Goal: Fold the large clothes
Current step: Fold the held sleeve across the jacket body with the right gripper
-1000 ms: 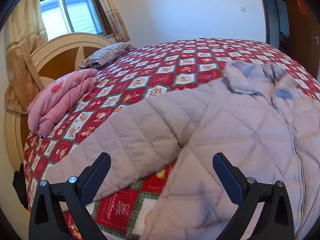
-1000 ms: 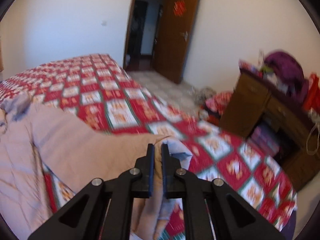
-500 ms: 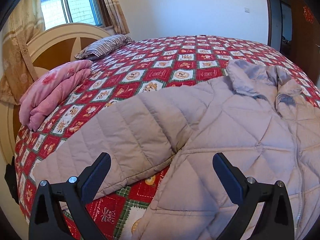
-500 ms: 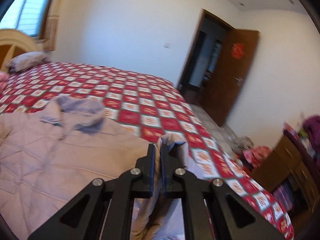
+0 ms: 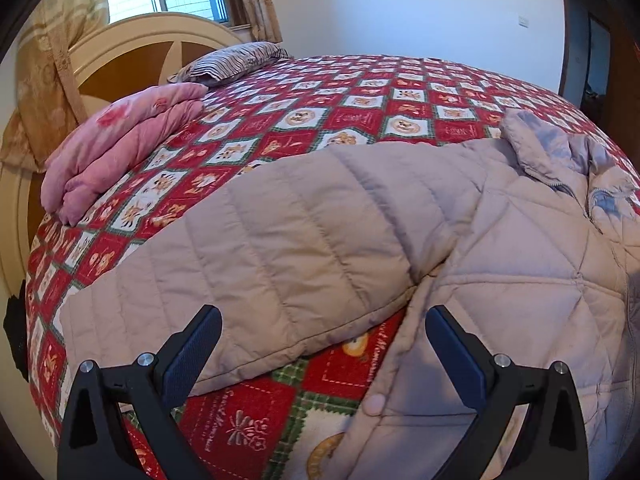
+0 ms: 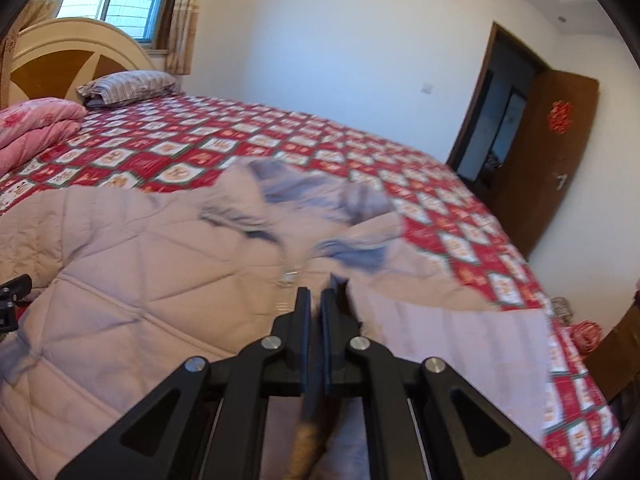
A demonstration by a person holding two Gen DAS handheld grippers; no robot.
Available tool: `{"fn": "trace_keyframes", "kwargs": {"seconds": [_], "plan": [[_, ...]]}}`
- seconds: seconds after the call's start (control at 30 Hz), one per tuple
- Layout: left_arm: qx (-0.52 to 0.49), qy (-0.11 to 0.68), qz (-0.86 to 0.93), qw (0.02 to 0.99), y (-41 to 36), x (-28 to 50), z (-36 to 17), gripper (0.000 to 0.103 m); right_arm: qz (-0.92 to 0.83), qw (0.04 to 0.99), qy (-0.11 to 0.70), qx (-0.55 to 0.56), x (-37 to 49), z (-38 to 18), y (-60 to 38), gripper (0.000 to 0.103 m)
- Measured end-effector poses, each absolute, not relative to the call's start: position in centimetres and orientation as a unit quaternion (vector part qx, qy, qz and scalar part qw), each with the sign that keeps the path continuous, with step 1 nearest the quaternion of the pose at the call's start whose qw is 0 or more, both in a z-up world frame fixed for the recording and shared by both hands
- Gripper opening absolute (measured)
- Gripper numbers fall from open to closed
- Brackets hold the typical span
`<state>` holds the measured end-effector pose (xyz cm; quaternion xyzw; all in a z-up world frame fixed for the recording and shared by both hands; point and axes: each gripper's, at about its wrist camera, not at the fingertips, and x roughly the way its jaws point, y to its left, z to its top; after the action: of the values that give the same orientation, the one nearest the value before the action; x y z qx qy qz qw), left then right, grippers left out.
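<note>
A large beige quilted jacket (image 5: 500,264) lies spread on the red patterned bed, front up, with a grey-blue collar (image 5: 560,148) at the far end. Its left sleeve (image 5: 256,264) stretches out to the left. My left gripper (image 5: 322,330) is open and hovers just above the sleeve's near edge, by the armpit. In the right wrist view the jacket (image 6: 132,264) fills the left half. My right gripper (image 6: 315,298) is shut on the jacket's right sleeve (image 6: 448,340) and holds it over the jacket's body, near the collar (image 6: 300,192).
The bed (image 5: 360,92) has a red checked cover. A folded pink quilt (image 5: 116,140) and a striped pillow (image 5: 232,60) lie by the headboard (image 5: 132,52). An open brown door (image 6: 548,148) stands at the right. The left gripper's edge (image 6: 10,300) shows at the right wrist view's left.
My right gripper has swung left with the sleeve, from the bed's right edge to over the jacket's body. My left gripper has dropped slightly closer to the left sleeve, staying open.
</note>
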<state>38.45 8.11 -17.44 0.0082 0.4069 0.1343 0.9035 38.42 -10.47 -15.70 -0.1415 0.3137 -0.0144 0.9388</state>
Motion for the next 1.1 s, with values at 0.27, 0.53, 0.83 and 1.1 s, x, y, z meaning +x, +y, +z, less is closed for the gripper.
{"fn": "trace_keyframes", "kwargs": {"seconds": [0.27, 0.53, 0.83, 1.1], "plan": [[-0.009, 0.401, 0.127, 0.907, 7.8, 37.5, -15.4, 0.102, 0.032, 0.935, 0.321, -0.145, 37.5, -16.4, -7.9, 0.026], [-0.001, 0.387, 0.031, 0.921, -2.4, 37.6, -12.6, 0.102, -0.057, 0.946, 0.291, -0.133, 30.9, -12.4, -18.7, 0.080], [0.062, 0.408, -0.084, 0.907, -17.2, 38.0, -14.3, 0.102, -0.131, 0.939, 0.297, -0.111, 25.6, -13.3, -26.8, 0.092], [0.031, 0.456, -0.167, 0.874, -21.2, 39.0, -17.7, 0.022, -0.143, 0.938, 0.303, -0.088, 24.0, -15.9, -29.3, 0.092]]}}
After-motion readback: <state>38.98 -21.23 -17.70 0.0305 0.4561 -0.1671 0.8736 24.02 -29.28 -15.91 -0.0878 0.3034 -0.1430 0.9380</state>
